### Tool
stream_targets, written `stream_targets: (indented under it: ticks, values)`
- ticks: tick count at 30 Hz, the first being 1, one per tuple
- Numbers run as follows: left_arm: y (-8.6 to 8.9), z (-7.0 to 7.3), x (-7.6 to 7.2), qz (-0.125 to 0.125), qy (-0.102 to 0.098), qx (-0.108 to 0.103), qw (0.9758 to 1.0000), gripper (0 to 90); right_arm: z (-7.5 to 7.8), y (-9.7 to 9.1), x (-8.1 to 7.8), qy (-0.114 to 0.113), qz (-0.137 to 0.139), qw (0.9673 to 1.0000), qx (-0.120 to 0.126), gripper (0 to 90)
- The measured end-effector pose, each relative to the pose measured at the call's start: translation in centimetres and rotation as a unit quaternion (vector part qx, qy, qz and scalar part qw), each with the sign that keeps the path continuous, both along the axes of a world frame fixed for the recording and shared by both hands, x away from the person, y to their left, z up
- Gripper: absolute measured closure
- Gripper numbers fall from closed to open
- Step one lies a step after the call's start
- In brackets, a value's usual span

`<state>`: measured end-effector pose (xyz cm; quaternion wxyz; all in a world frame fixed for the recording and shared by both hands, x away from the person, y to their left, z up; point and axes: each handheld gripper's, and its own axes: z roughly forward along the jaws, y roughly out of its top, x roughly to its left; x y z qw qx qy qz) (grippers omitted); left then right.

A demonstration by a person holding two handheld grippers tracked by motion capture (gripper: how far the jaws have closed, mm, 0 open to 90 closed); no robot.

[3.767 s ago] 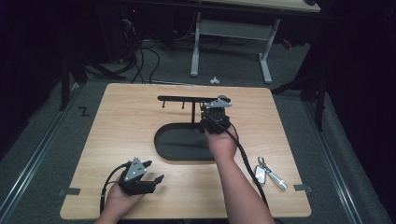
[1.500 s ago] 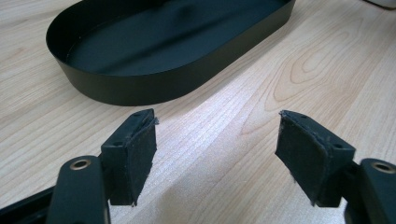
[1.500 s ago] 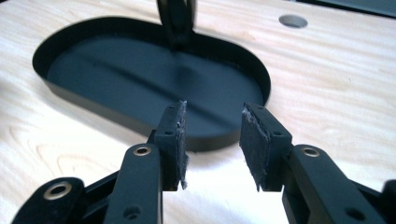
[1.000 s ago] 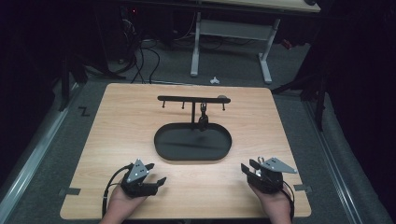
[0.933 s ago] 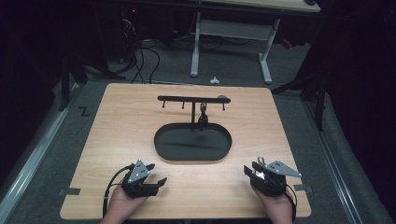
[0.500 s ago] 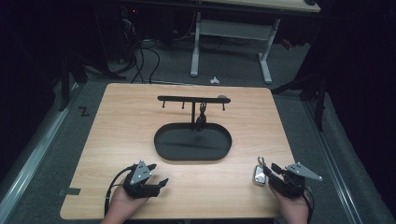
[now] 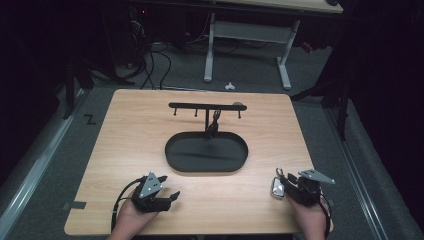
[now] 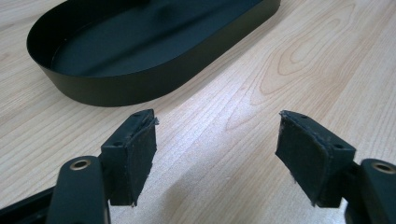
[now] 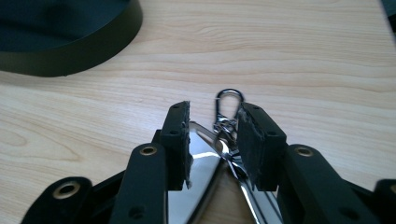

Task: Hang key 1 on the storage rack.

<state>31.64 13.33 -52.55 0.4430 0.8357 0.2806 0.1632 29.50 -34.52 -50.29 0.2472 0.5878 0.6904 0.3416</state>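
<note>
R gripper (image 9: 212,140) low at desk (image 7: 130,145) edge, jaws just been closing round key bunch (image 9: 224,154), prob. not yet pinching. L gripper (image 8: 217,154) rests, jaws wide open.

Your right gripper (image 9: 212,140) covered the lower part of the shiny metal key bunch (image 9: 224,140), so you could not tell whether its pads pressed it. The oval black metal tray (image 8: 140,84) was cut off at the left gripper view's top edge.
</note>
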Motion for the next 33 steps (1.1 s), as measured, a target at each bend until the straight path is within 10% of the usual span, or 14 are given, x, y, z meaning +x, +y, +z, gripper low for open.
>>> stream_targets:
  ticks: [11,15,33]
  values:
    - [0.2,0.1,-0.1,-0.005,-0.005,0.003,1.0,28.9,0.8,0.1,3.0,0.061,0.007,0.9978,-0.027,64.9]
    - [0.2,0.2,-0.1,-0.008,-0.009,0.002,0.9999,28.9,0.9,0.3,4.2,0.109,0.009,0.9929,-0.047,65.4]
    - [0.3,0.3,0.1,-0.011,-0.012,0.002,0.9999,28.8,1.0,1.6,6.4,0.187,0.016,0.9777,-0.094,68.8]
